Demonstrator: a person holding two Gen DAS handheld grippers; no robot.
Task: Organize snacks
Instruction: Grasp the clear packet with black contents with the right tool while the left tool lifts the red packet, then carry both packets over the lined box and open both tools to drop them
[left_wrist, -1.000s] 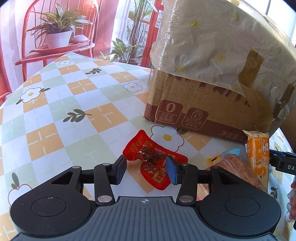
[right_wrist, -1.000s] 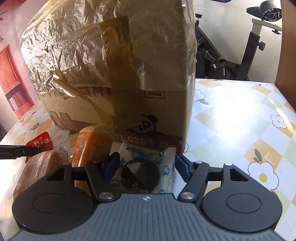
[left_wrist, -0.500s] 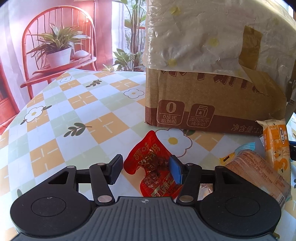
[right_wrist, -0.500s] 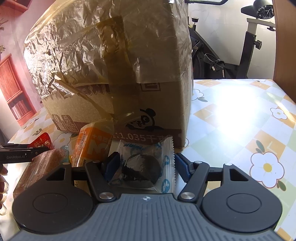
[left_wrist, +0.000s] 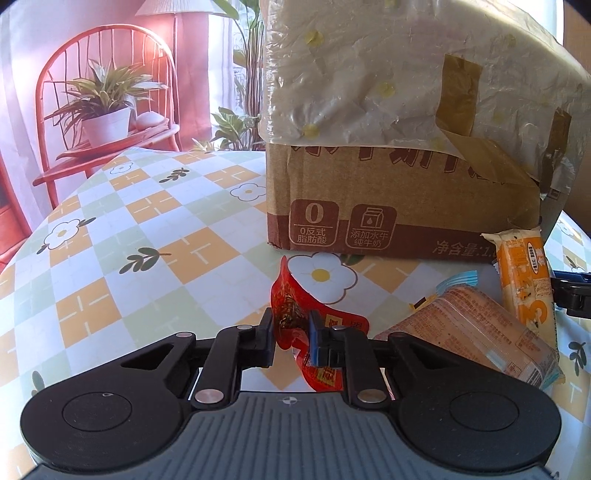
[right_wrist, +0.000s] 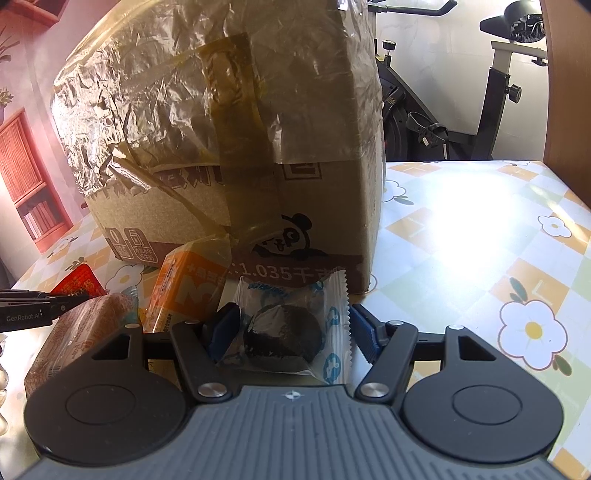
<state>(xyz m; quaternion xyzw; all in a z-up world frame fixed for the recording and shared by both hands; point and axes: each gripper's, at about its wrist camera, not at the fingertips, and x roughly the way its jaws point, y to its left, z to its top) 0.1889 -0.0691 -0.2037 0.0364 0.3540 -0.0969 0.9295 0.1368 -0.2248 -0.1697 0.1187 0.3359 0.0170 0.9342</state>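
Left gripper (left_wrist: 291, 332) pinches red sachet (left_wrist: 291, 317) just off the table | right gripper (right_wrist: 290, 326), jaws apart, straddles dark cookie packet (right_wrist: 284, 328) | other snacks apparently unsorted beside cardboard box (left_wrist: 388, 221)

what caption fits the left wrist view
Left gripper shut on crumpled red foil snack packet before taped cardboard box.
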